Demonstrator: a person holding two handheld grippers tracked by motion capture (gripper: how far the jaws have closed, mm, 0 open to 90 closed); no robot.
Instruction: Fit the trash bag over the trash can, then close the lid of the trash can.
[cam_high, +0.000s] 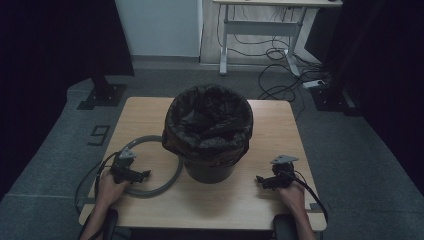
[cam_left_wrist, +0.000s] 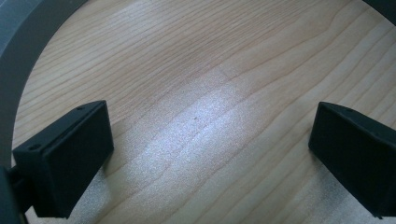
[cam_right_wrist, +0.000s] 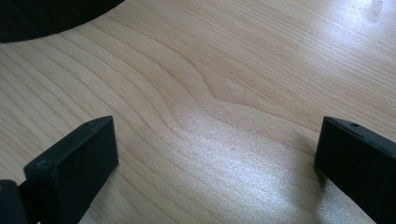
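Grey smooth ring (cam_high: 150, 167) lies beside the crinkly-lined bin (cam_high: 208, 132); both grippers (cam_high: 131, 175) (cam_high: 267, 181) gape empty.

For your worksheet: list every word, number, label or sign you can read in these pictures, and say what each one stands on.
"9": a dark figure on the grey floor left of the table, reading as a 9 from the high view.
No readable text on the bin, its bag, the grey ring or either gripper.
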